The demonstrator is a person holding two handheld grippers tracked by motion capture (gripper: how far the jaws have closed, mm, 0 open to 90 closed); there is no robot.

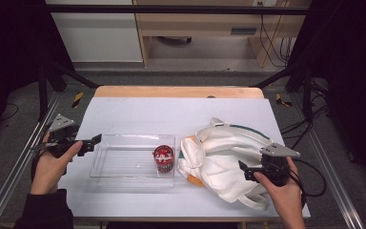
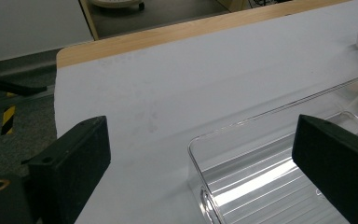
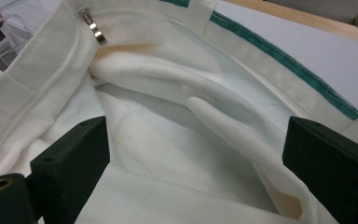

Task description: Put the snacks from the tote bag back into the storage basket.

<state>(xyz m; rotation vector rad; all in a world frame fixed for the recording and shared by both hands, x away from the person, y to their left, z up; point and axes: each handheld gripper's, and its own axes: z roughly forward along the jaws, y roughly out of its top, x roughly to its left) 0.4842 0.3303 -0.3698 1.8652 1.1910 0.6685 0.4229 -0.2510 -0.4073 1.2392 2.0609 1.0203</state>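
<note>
The right gripper (image 1: pixel 247 171) hangs with its jaws spread wide and empty over the near part of the white cloth bag (image 1: pixel 224 157), which lies slumped on the right half of the counter (image 1: pixel 138 112). The right gripper view looks straight into the bag's open mouth (image 3: pixel 168 140), with a green-trimmed hem (image 3: pixel 284 67) along its far edge and a small metal ring (image 3: pixel 93 29) at one corner. The cloth looks light and limp, so it should fold and slide rather than lift whole; the doubled hem or a strap is probably the surest place to pinch.

The left gripper (image 1: pixel 93 143), also wide and empty, sits at the left end of the clear plastic tray (image 1: pixel 124 164). The tray looks stiff, slick and light, best pinched across its thin rim (image 2: pixel 242 123). A small red can (image 1: pixel 163 158) stands at its right end, just beside the bag.
</note>
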